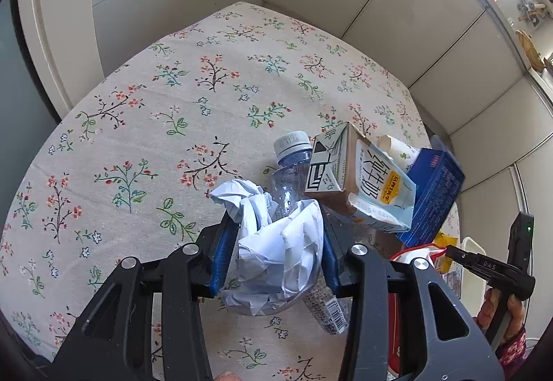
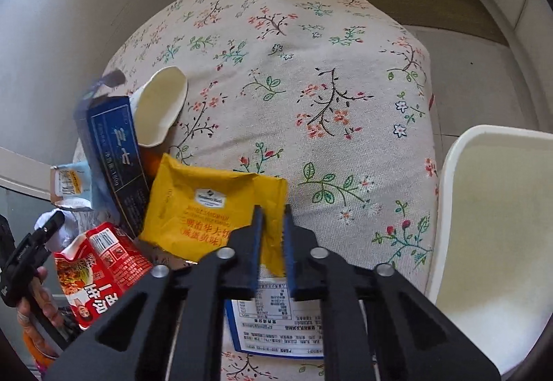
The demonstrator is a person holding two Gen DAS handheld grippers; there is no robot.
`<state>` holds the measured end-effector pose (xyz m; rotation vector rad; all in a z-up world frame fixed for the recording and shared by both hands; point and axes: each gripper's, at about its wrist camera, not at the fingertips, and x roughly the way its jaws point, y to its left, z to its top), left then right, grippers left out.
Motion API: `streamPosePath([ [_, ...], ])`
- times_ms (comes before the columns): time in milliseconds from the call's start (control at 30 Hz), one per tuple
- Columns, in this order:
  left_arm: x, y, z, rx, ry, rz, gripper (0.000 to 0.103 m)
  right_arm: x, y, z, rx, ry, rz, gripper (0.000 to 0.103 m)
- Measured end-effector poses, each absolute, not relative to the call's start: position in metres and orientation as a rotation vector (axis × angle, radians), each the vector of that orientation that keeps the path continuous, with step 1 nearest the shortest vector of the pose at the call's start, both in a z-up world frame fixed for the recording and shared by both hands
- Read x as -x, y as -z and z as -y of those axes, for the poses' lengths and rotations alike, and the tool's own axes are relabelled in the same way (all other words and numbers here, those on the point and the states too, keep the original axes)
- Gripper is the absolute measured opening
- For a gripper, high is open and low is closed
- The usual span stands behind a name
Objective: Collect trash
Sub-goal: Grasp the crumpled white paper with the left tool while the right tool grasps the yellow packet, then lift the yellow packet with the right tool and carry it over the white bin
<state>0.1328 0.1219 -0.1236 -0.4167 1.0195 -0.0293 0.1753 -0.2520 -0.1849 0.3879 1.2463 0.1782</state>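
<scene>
The left tool (image 1: 274,249) is gripping a crumpled paper wad (image 1: 276,242) over the counter (image 1: 172,104); the right tool (image 2: 273,225) is pinching the yellow wrapper (image 2: 207,208) near the counter's right edge.

Far and left worktop (image 1: 145,111) bare cloth: free passage. Right side crowded: bottle (image 1: 290,170), milk carton (image 1: 359,180), blue box (image 1: 435,194) and paper cup (image 2: 160,104) packed touching. Yellow packet (image 2: 207,211) and red packet (image 2: 100,270) block the near right. White bin (image 2: 494,225) stands off the worktop's right edge.
</scene>
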Motion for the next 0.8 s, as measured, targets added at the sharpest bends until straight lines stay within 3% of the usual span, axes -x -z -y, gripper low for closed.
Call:
streamPosePath([
  [800,-0.113,0.082,-0.102,0.396,0.104,-0.872,0.041,-0.116,0.077,0.224,-0.169,-0.105,-0.824,0.003],
])
